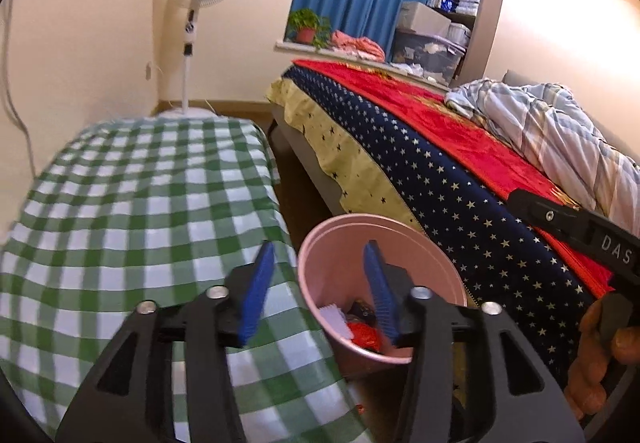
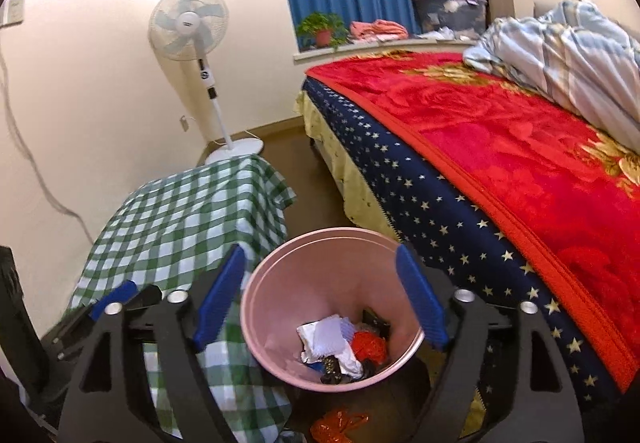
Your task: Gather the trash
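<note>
A pink bin (image 2: 288,283) stands on the floor between a checked table and the bed. It holds white crumpled paper (image 2: 328,339), a red wrapper (image 2: 368,347) and dark scraps. A red wrapper (image 2: 340,425) lies on the floor in front of the bin. My right gripper (image 2: 320,295) is open and empty above the bin. My left gripper (image 1: 320,291) is open and empty, over the table's right edge and the bin (image 1: 332,255). The right gripper's body (image 1: 580,227) shows at the right of the left wrist view, and the left gripper (image 2: 112,299) at the left of the right wrist view.
The table has a green checked cloth (image 1: 132,203). The bed (image 2: 500,163) with a red blanket, starred sheet and striped duvet (image 2: 568,55) fills the right. A standing fan (image 2: 192,27) is by the far wall. A window sill holds a potted plant (image 2: 322,29).
</note>
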### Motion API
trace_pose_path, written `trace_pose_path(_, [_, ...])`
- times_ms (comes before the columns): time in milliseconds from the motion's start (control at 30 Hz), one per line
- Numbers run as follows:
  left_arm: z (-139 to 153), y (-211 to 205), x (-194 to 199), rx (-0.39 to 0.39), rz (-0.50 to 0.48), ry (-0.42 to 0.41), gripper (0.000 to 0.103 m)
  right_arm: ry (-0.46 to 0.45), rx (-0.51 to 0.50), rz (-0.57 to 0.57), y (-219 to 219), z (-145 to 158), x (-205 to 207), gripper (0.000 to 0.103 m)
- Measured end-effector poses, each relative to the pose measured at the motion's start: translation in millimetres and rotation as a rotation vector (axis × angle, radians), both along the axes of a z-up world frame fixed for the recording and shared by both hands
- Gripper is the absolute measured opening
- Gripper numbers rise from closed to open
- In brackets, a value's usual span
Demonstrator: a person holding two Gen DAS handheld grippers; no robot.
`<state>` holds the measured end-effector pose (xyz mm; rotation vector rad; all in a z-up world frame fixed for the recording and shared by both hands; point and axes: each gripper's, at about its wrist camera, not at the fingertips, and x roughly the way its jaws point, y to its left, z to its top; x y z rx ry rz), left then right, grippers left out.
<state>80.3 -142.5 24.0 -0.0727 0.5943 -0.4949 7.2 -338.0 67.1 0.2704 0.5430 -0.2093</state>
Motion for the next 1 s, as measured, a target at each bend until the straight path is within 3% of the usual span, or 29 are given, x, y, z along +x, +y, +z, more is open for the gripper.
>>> trace_pose_path(267, [25,47,-50,0.012,0.103,-0.083,0.079,-0.031,-0.052,0.072,48,6,-32,0.098])
trace_pose_path(433, [34,76,-79,0.035,0.189,-0.115,0.094,-0.033,-0.070,0.105,76,4,-52,0.098])
trace_pose_path(833, [39,127,-135,0.111,0.363,-0.121,0.095,-0.005,-0.124,0.149,128,-9,-79,0.098])
trace_pose_path(1000, [29,135,-137,0.127,0.391,-0.096,0.095,0.011,-0.142,0.148,136,-15,-78,0.098])
